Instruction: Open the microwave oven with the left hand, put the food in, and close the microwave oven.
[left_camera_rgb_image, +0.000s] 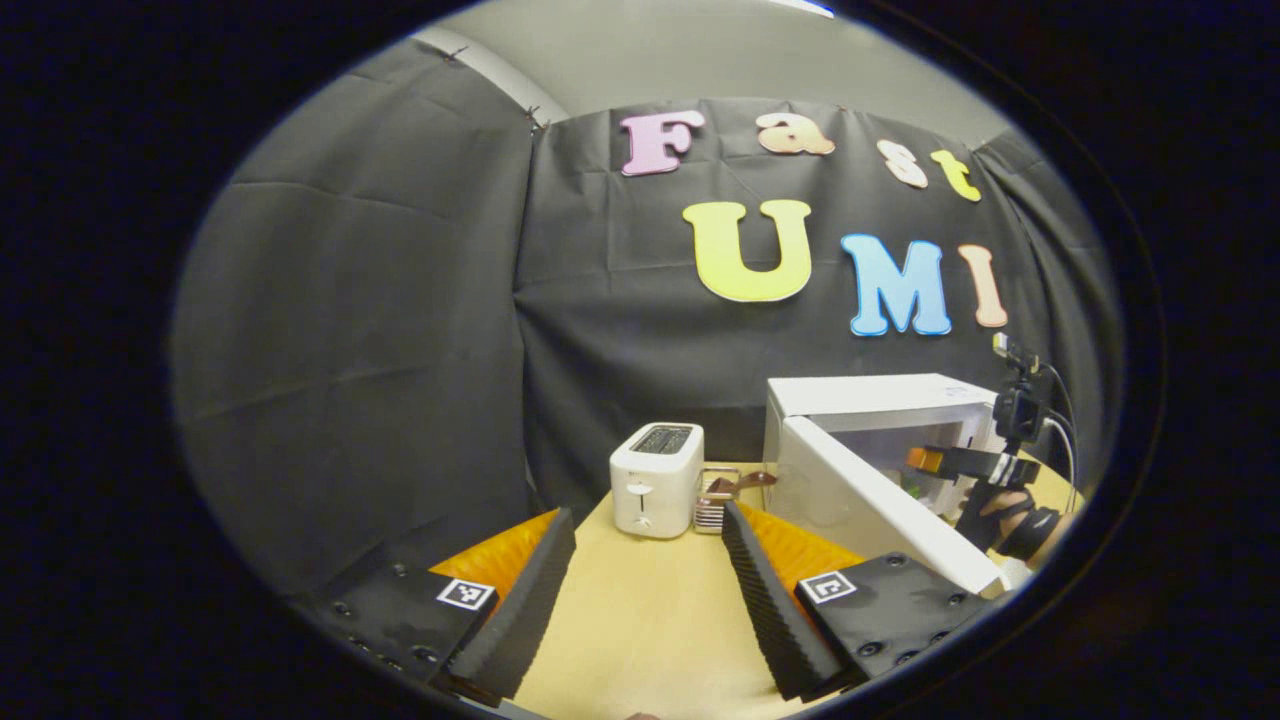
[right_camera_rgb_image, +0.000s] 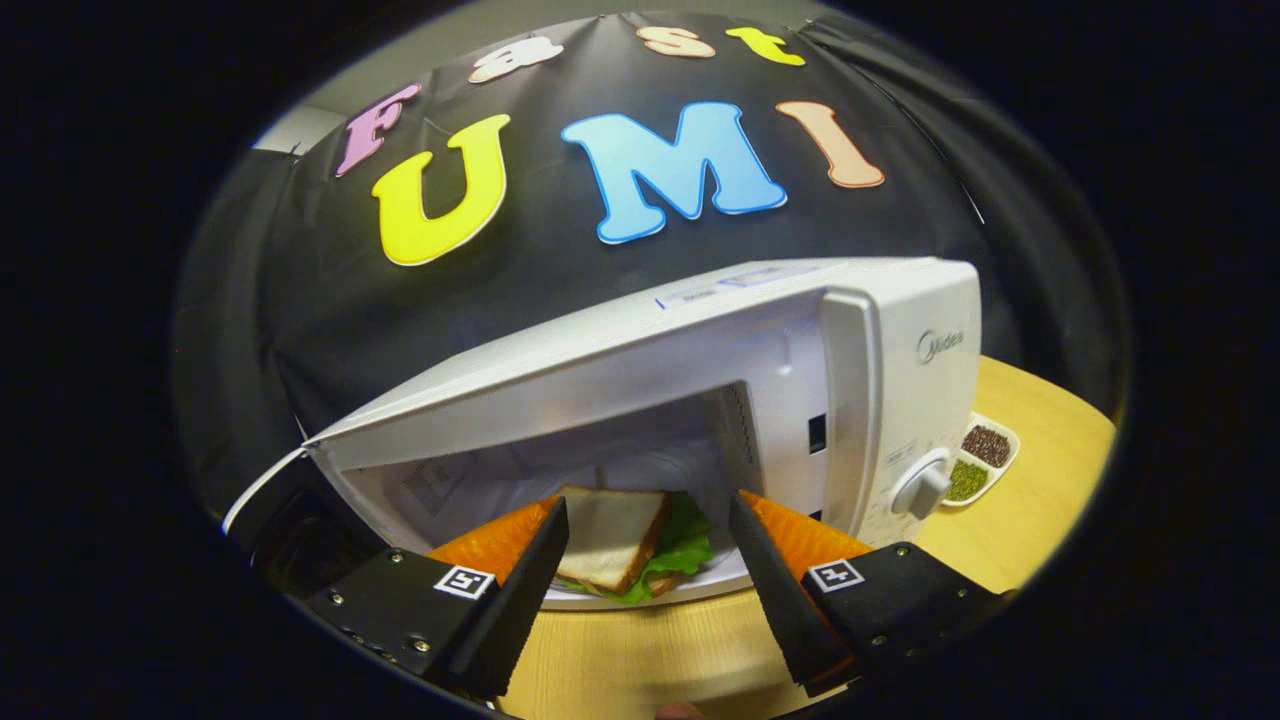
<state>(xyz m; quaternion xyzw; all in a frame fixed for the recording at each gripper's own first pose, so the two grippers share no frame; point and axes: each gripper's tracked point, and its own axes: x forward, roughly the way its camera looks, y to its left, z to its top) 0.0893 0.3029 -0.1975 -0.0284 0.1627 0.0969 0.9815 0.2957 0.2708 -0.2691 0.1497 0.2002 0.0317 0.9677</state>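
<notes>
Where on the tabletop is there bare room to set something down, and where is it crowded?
Bare wooden tabletop lies in front of the white toaster, left of the white microwave's open door. Crowded: the small metal rack between toaster and door, and the white seed dish beside the microwave's dial.

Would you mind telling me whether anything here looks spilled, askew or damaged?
Nothing stands out: the sandwich sits intact on its plate at the open microwave, and the toaster stands upright.
</notes>
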